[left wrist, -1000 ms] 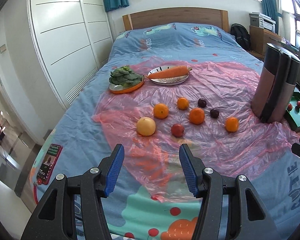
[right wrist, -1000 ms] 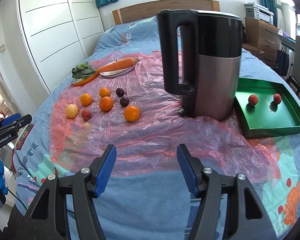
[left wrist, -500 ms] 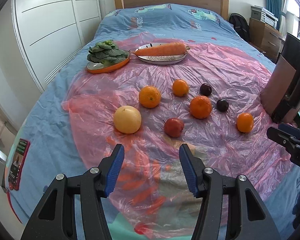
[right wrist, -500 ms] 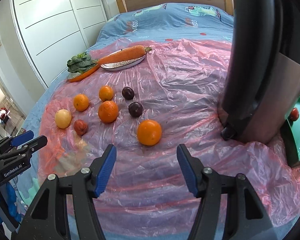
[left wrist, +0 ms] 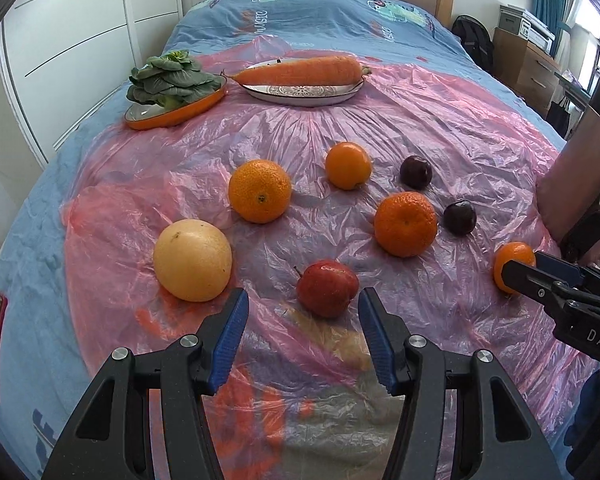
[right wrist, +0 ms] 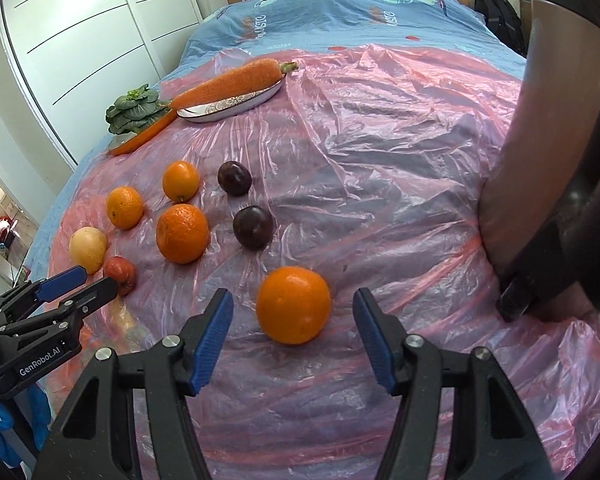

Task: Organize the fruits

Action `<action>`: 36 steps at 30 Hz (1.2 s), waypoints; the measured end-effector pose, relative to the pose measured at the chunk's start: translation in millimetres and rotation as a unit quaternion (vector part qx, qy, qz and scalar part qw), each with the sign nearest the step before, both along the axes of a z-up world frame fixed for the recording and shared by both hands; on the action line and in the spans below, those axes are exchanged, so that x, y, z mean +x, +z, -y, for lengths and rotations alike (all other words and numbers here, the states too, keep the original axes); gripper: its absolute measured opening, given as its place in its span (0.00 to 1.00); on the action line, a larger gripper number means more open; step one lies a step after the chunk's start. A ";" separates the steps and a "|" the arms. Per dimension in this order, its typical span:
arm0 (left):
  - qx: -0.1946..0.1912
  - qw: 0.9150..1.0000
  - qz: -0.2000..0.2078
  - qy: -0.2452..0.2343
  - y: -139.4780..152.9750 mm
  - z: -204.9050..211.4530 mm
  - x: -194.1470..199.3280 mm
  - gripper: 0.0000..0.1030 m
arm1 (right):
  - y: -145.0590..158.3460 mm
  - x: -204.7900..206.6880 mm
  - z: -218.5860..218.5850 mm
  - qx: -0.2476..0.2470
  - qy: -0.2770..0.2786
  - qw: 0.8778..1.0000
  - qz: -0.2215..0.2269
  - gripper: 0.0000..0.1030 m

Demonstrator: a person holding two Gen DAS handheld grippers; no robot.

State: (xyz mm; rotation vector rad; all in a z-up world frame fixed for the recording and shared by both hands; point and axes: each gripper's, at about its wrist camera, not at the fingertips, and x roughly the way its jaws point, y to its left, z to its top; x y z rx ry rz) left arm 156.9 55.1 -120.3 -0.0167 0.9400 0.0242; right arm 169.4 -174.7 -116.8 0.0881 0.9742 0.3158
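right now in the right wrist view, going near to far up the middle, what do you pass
right gripper, open → orange → near plum → far plum → carrot on its plate

We've got our left gripper (left wrist: 302, 308) with jaws wide apart, right over the red apple (left wrist: 327, 288) on the pink plastic sheet (left wrist: 340, 120).
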 end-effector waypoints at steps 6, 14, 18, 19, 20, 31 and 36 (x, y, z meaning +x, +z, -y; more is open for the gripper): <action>-0.004 1.000 -0.011 -0.005 -10.0 0.2 7.2 0.49 | -8.0 2.6 -5.6 -0.007 0.010 1.000 -0.008 0.33; -0.008 1.000 -0.018 -0.011 -17.7 1.0 15.0 0.37 | -12.9 5.9 -7.0 -0.011 0.017 1.000 -0.014 0.11; -0.002 1.000 -0.022 -0.016 -19.0 2.5 17.6 0.27 | -13.7 7.0 -6.6 -0.010 0.021 1.000 -0.017 0.10; -0.002 1.000 -0.022 -0.016 -18.3 2.5 17.9 0.27 | -13.2 7.4 -6.3 -0.009 0.021 1.000 -0.017 0.10; -0.002 1.000 -0.022 -0.016 -17.2 2.4 17.8 0.27 | -12.3 7.4 -6.1 -0.008 0.021 1.000 -0.016 0.10; -0.002 1.000 0.002 -0.013 15.8 3.5 5.6 0.27 | 21.5 -8.1 -7.0 -0.003 0.023 1.000 0.006 0.10; -0.001 1.000 0.018 -0.021 38.1 9.9 -8.4 0.27 | 43.9 -25.7 -7.2 -0.004 0.026 0.999 0.020 0.10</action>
